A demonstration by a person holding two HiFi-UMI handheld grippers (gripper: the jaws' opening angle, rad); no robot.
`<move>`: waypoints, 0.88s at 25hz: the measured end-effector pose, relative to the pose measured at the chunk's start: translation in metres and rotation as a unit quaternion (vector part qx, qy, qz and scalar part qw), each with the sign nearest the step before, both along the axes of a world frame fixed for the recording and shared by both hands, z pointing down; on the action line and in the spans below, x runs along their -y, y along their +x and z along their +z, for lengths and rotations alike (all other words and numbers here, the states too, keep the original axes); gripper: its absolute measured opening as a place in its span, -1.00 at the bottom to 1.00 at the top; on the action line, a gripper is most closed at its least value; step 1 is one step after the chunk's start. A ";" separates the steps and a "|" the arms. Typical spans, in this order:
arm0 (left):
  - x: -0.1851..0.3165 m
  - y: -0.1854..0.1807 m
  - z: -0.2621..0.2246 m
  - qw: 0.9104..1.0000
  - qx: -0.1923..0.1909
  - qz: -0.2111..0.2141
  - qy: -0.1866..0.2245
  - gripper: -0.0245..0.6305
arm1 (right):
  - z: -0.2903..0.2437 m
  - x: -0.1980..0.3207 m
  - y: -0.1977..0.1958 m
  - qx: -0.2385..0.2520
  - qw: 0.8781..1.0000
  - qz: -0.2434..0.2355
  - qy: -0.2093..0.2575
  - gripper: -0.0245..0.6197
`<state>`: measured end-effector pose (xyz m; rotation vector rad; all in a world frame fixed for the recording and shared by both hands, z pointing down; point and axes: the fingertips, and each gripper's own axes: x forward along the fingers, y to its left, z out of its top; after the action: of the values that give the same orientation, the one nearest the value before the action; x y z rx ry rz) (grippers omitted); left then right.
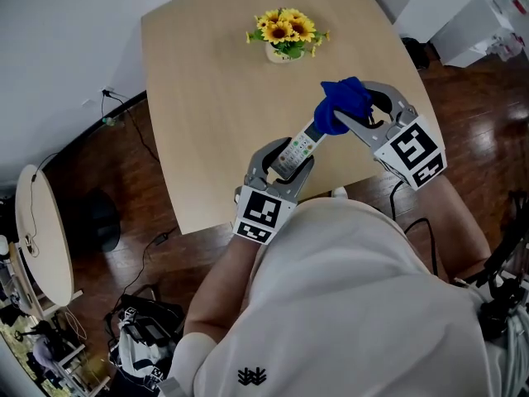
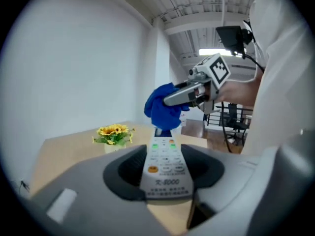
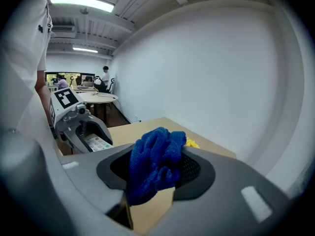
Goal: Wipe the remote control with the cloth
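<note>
Above one table: one remote, one cloth.

Beyond my left fingers, the far end of the remote control disappears behind the cloth, and the small print at its near end is too fine for me to read. Past my right fingers, the cloth hides nearly all of the flowers.

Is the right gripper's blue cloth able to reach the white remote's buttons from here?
Likely yes. The left gripper clamps the near end of the white remote control, buttons up; the blue fluffy cloth in the right gripper is at its free far end, nothing between.
</note>
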<state>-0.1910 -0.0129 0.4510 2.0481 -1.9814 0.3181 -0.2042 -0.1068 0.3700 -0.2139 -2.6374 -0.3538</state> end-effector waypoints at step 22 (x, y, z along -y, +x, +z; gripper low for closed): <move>0.015 -0.060 0.102 0.992 -0.041 -0.058 -0.099 -0.21 | 0.071 0.033 0.073 -0.068 0.992 0.096 -0.035 -0.31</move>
<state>-0.2510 -0.0280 0.5531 1.7870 -1.9263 0.3828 -0.1309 -0.1396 0.4413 -0.0068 -2.5114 -0.1752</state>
